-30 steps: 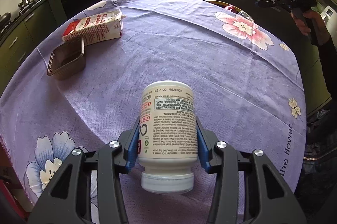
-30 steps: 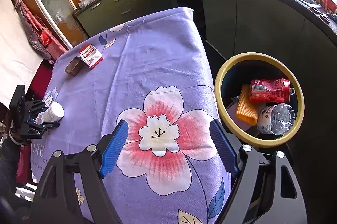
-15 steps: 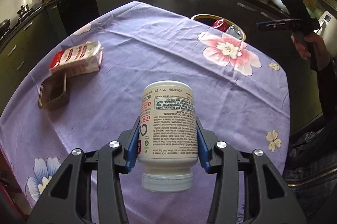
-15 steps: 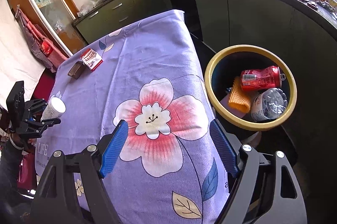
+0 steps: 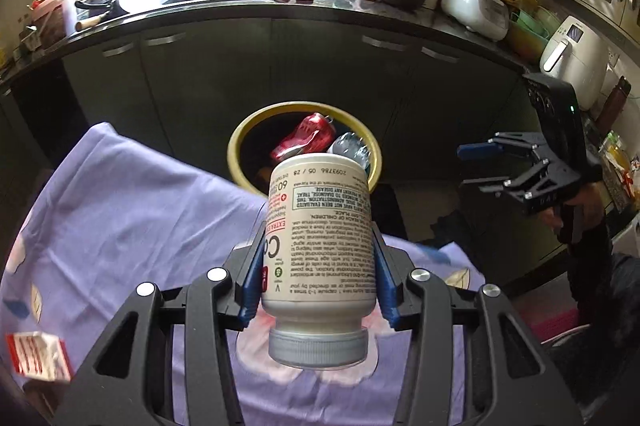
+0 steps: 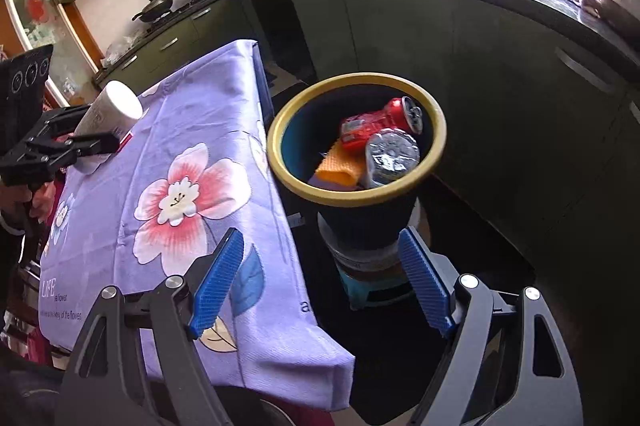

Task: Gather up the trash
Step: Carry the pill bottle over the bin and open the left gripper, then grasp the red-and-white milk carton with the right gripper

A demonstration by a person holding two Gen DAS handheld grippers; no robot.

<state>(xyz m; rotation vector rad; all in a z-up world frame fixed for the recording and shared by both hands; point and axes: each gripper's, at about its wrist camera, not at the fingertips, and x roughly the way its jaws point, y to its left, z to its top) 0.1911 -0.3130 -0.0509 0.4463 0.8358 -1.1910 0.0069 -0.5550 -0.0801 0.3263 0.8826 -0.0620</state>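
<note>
My left gripper (image 5: pixel 318 278) is shut on a white pill bottle (image 5: pixel 320 238), grey cap toward the camera, held in the air over the purple flowered tablecloth (image 5: pixel 140 226). Just beyond the bottle stands the yellow-rimmed bin (image 5: pixel 240 146) holding a red can (image 5: pixel 304 138) and a crushed plastic bottle (image 5: pixel 348 146). In the right wrist view my right gripper (image 6: pixel 320 282) is open with nothing between its blue pads, hovering by the table corner below the bin (image 6: pixel 356 194). The left gripper with the pill bottle (image 6: pixel 112 114) shows at the left there.
A red-and-white carton (image 5: pixel 36 354) lies on the cloth at the lower left. Dark cabinets and a cluttered counter (image 5: pixel 320 6) run behind the bin. The bin rests on a small stool (image 6: pixel 372 286). An orange cloth (image 6: pixel 340 166) lies inside the bin.
The left gripper has carried the pill bottle across the table toward the bin, which now sits just past the bottle. The right gripper has drifted off the table's edge toward the bin.
</note>
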